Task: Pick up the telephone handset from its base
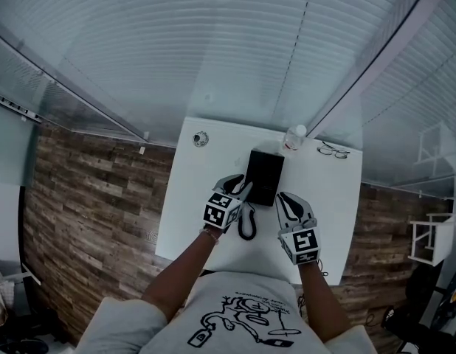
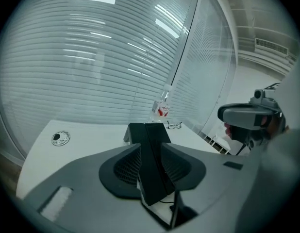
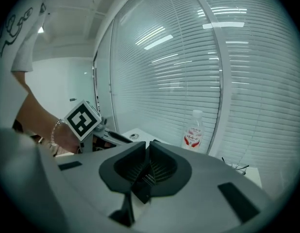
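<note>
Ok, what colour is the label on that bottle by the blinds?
Red with white, on the clear bottle; the right gripper view shows it best.

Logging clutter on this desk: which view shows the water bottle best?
The right gripper view: the water bottle stands large and upright, with its cap and red label clear. The head view shows the bottle tiny, from above. The left gripper view shows the bottle small and far off.

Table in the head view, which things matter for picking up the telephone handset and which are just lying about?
For the job: telephone, its cord, left tongs, open at the phone's left edge.
Lying about: water bottle, glasses, small round fitting.
</note>
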Demonstrator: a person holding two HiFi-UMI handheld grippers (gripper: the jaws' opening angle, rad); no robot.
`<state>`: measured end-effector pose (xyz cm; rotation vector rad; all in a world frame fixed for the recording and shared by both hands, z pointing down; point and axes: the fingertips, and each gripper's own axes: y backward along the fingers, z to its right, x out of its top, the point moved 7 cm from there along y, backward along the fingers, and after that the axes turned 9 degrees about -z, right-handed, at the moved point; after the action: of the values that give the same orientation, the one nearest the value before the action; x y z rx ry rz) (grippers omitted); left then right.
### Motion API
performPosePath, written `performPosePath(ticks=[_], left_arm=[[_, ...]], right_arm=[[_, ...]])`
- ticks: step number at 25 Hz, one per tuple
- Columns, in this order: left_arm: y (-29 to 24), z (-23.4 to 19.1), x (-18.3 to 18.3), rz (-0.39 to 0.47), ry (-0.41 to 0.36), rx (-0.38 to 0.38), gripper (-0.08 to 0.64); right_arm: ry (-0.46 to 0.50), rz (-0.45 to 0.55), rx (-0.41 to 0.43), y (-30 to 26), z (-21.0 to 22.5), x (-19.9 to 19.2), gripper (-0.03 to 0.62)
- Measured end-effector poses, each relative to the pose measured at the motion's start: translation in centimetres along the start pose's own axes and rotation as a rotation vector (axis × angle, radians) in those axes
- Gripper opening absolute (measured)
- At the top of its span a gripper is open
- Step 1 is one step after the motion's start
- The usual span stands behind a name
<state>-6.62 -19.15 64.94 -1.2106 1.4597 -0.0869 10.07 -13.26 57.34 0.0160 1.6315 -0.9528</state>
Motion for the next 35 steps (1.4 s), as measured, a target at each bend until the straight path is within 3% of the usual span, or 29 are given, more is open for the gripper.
performPosePath(ticks=[11, 16, 22, 29, 35], left_arm=[[-5.3, -2.7, -1.3, -0.065, 0.093, -0.042, 0.183], [-6.6, -3.4, -1.8, -0.057, 0.141, -0.100, 0.202], [-6.6, -3.2, -1.9, -0.047, 0.131, -0.123, 0.167], [-5.8, -2.6, -1.5, -0.060, 0.177, -0.052, 0.119], [-4.6, -2.0, -1.3, -0.044, 0.202, -0.051, 0.105]], right_arm=[[-0.040, -0.063, 0.025, -1.8, 0.3, -2.2, 0.021], [-0.052, -0.072, 0.031, -1.8, 0.4, -2.7, 0.021], [-0.097, -0.079, 0.020, -1.5, 1.3, -3.1, 0.021], [-0.113, -0.082, 0.007, -1.0, 1.8, -3.4, 0.021], [-0.123, -0.066, -0.001, -0.4, 1.8, -3.2, 0.021]])
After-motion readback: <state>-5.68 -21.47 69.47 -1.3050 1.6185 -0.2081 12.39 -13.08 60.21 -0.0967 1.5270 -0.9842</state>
